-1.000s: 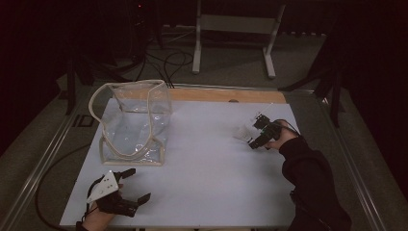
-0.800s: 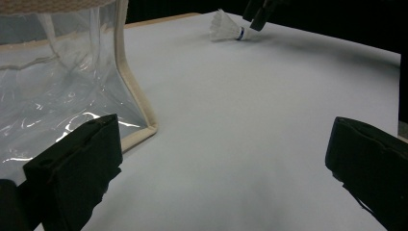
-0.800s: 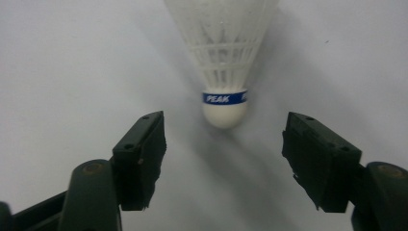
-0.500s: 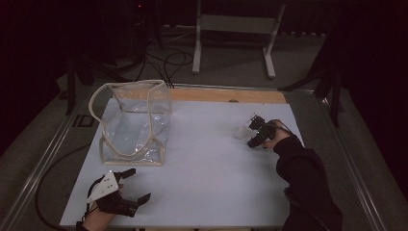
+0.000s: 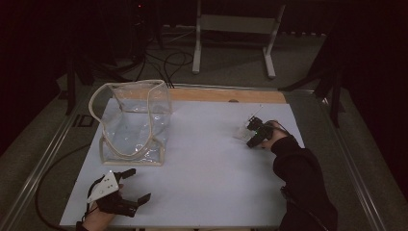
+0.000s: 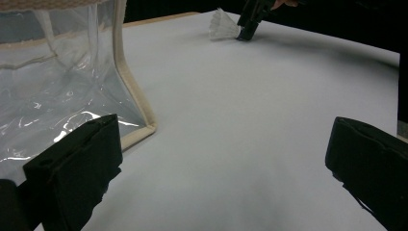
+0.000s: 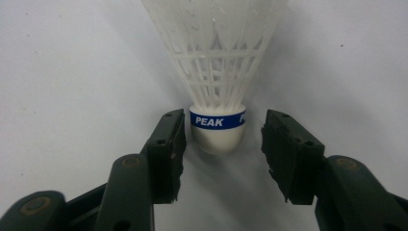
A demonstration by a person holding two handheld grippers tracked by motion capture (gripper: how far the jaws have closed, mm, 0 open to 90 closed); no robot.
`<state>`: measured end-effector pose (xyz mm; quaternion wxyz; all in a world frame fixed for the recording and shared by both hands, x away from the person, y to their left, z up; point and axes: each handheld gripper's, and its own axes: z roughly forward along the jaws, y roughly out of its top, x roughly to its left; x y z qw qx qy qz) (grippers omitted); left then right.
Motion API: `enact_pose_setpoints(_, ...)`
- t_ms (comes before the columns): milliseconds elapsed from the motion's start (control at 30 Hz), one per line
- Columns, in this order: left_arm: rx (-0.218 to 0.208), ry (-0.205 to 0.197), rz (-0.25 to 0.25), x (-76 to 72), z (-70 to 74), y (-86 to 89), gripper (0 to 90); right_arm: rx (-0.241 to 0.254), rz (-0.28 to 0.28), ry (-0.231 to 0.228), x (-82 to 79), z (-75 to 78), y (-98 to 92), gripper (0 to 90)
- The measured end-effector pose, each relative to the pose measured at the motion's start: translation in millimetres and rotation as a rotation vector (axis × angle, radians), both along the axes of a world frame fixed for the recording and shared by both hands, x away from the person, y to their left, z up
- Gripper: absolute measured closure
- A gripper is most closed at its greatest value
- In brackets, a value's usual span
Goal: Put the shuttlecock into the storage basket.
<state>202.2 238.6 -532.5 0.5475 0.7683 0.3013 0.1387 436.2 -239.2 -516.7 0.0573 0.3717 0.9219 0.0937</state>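
The shuttlecock (image 7: 216,72) has its skirt cut off by the right gripper view's top edge; perhaps half shows.

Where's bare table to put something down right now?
Widest free patch: mid-table between the clear bag and the shuttlecock. The front edge between the left tongs and the sleeve is also bare. It is crowded around the right tongs.

1 shuttlecock (image 7: 217,72), 1 clear bag (image 5: 134,122), 2 grippers

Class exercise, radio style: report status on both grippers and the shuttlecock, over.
Right gripper just closing, jaws either side of shuttlecock cork, gaps showing, not gripped. Left gripper open, idle near clear bag. Nothing in the way.
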Motion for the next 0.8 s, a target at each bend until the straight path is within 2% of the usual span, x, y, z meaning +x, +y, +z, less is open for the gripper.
enact_pose_setpoints(167,0.000,0.000,0.000,0.0,-0.1,0.0,0.5,-0.004,-0.001,0.017,0.9,-1.6,1.9,55.9)
enact_pose_setpoints(300,0.001,0.000,-0.001,0.0,-0.1,0.0,0.5,0.006,0.004,0.035,0.9,-1.6,3.4,64.6)
enact_pose_setpoints(533,0.001,-0.001,0.000,0.1,-0.1,0.1,0.5,0.010,-0.030,0.062,3.4,0.1,2.7,66.3)
enact_pose_setpoints(800,0.003,-0.002,-0.001,0.1,0.1,-0.2,0.5,0.031,-0.021,0.067,0.1,11.5,4.8,66.5)
